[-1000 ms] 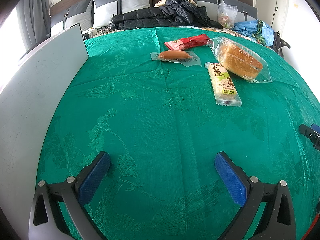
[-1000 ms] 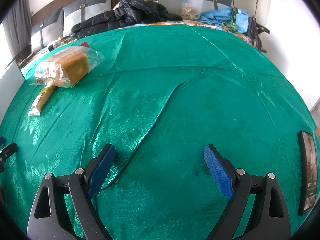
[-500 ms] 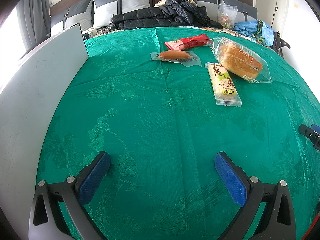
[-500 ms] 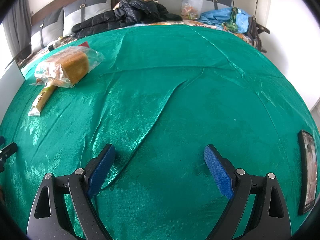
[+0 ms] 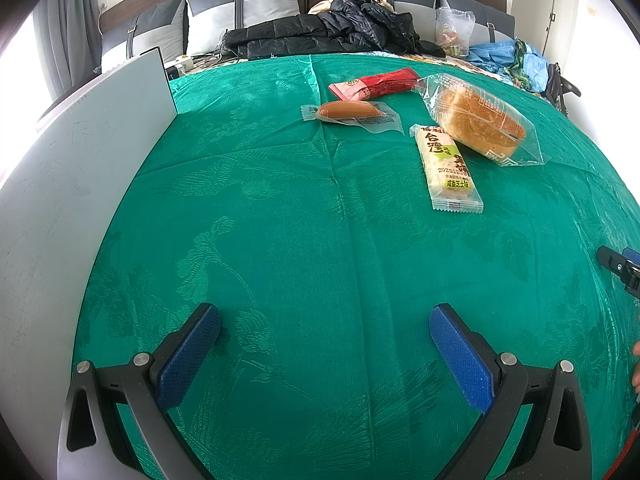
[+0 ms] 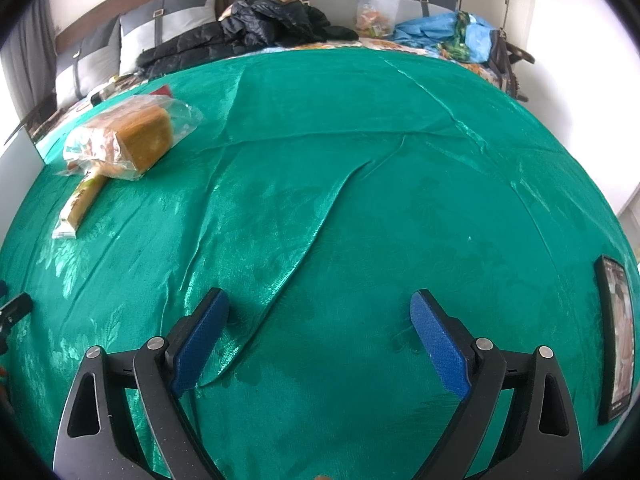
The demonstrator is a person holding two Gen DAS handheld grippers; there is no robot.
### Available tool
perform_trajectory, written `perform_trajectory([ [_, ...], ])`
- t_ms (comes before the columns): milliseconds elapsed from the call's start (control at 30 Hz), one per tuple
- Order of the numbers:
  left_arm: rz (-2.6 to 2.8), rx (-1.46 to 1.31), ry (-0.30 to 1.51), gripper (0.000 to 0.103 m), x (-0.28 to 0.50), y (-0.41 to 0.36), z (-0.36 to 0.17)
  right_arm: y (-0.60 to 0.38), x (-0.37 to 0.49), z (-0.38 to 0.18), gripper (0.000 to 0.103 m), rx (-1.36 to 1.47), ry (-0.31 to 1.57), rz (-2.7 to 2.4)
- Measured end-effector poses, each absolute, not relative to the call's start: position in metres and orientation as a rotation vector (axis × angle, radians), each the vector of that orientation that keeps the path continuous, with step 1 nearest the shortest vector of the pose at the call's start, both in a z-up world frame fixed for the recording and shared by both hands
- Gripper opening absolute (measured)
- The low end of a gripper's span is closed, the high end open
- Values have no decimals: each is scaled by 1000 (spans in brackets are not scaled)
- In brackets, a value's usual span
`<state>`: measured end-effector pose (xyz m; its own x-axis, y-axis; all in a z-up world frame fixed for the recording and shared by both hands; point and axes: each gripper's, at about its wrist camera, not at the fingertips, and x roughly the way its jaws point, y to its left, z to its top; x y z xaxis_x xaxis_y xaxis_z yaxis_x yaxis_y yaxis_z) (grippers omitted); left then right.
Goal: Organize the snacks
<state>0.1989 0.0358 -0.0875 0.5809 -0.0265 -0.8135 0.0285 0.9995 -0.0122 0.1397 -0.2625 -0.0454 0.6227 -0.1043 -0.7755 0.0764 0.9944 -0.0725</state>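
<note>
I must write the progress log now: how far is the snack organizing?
Nothing looks done yet. The red packet, sausage, bagged bread and yellow-green bar lie loose on the green cloth. Nothing is in hand: left gripper and right gripper are open, empty. All four remain.

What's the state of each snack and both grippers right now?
left gripper: open, empty, over the green cloth.
right gripper: open, empty.
red packet: sealed, lying flat.
sausage pack: sealed, flat, apart from the red packet.
long yellow-green bar: sealed, flat, far end right beside the bread bag.
bread bag: closed, lying on its side.
</note>
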Motion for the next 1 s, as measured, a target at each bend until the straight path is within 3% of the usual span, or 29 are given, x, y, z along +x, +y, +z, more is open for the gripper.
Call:
perform_trajectory([
  [1000,-80,27,997,103,203,39,-84,-263,139,-45,94,-31,892,-101],
])
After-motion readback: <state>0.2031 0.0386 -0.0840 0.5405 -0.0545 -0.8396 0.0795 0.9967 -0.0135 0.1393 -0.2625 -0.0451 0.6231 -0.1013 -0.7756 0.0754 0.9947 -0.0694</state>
